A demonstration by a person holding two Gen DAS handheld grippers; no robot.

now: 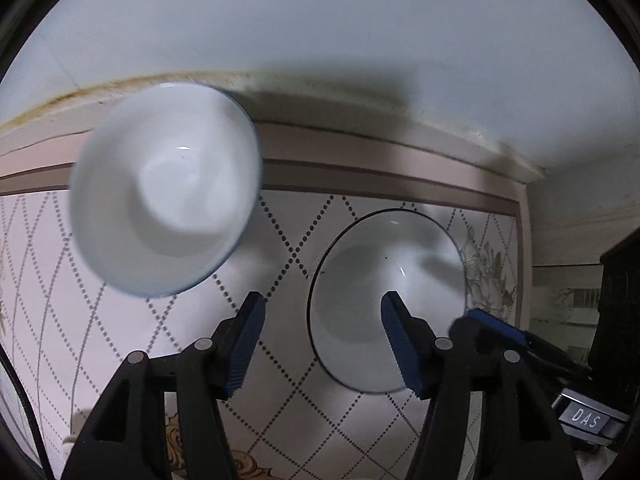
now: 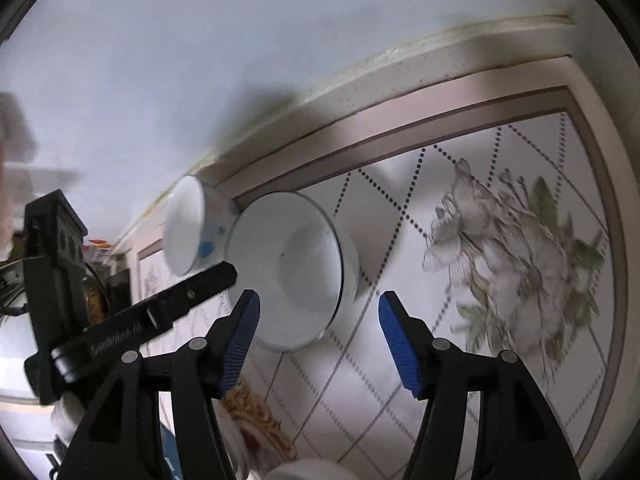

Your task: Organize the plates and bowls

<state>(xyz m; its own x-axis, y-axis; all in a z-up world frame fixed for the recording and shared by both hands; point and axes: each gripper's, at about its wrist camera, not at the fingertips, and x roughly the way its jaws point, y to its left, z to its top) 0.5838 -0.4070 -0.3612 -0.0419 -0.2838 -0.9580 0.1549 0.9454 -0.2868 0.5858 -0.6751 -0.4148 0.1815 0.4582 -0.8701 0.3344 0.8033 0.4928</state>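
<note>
The surface (image 1: 352,216), covered by a cloth printed with dotted diamonds and a large flower (image 2: 516,256), ran up against a pale wall (image 1: 320,20). It carried two white bowls set side by side near the back edge, probably so that each could be reached from the front without disturbing the other.

The bowl with a thin dark rim (image 1: 386,300) stood upright on the cloth, its mouth facing the cameras. In the right wrist view the same bowl (image 2: 296,268) lay just ahead of the claw and slightly to its left.

The second bowl (image 1: 164,188), plain white inside with a blue patch on its outer wall (image 2: 188,228), sat next to the first, closer to the wall. Blur made it impossible to tell whether the two bowls touched.

The left claw (image 1: 322,340) was held wide open and empty. It pointed down at the cloth, with its right finger (image 1: 400,344) over the dark-rimmed bowl and its left finger over the cloth between the two bowls, a pose that seemed suited to straddling that bowl's near rim.

The right claw (image 2: 320,340) was likewise spread open and held nothing. It was tilted towards the same bowl, so both claws converged on one dish. Stacking appeared not yet begun.

No plates were visible.
</note>
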